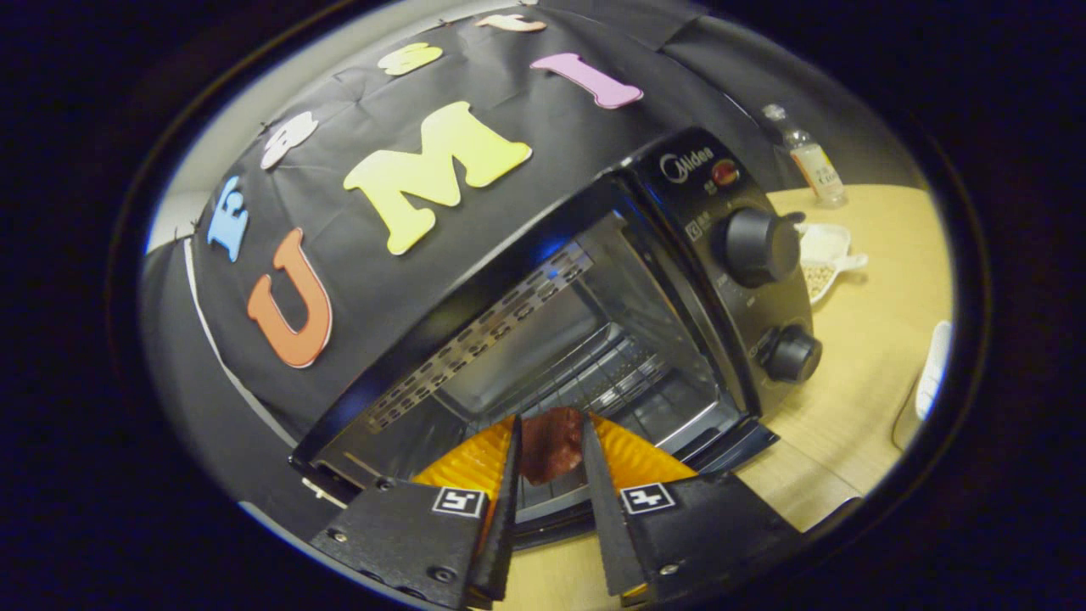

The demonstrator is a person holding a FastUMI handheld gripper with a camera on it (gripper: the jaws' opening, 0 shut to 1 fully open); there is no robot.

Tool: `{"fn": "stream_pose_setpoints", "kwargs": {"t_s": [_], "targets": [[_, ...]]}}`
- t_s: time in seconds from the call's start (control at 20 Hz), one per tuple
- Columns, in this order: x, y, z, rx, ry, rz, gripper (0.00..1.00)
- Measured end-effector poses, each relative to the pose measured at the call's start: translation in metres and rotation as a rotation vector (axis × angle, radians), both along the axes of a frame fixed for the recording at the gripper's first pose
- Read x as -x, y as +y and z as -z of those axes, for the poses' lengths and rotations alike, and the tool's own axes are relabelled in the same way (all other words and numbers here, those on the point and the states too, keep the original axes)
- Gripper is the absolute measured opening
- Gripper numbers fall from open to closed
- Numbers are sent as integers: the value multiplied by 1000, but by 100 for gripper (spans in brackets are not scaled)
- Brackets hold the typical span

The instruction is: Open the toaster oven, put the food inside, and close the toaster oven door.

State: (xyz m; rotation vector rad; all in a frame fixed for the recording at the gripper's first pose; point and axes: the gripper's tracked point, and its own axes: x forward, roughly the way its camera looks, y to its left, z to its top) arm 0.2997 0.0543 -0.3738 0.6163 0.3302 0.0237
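The black toaster oven [679, 182] stands open on the wooden table [857, 407]. Its door [730, 450] hangs down toward me, and the wire rack [594, 373] shows inside the metal chamber. My gripper [550, 424] is shut on a dark reddish-brown piece of food [550, 450], which fills the gap between both fingertips. The food hangs at the oven's mouth, above the lowered door and just short of the rack. The view is rolled, so the oven looks tilted.
Two round knobs [759, 246] [793, 354] sit on the oven's right panel. Beyond the oven on the table are a small bottle [810, 157] and a white dish of beans [823, 259]. A white object [933, 369] lies further right. The booth's cloth wall stands behind.
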Motion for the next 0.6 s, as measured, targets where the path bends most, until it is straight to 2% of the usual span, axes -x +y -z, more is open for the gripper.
{"fn": "stream_pose_setpoints", "kwargs": {"t_s": [0.25, 0.3, 0.6], "targets": [[32, 5, -18, 255, -47, -45, 94], [46, 6, -22, 290, -69, -52, 98], [146, -1, -8, 443, -71, -70, 98]]}}
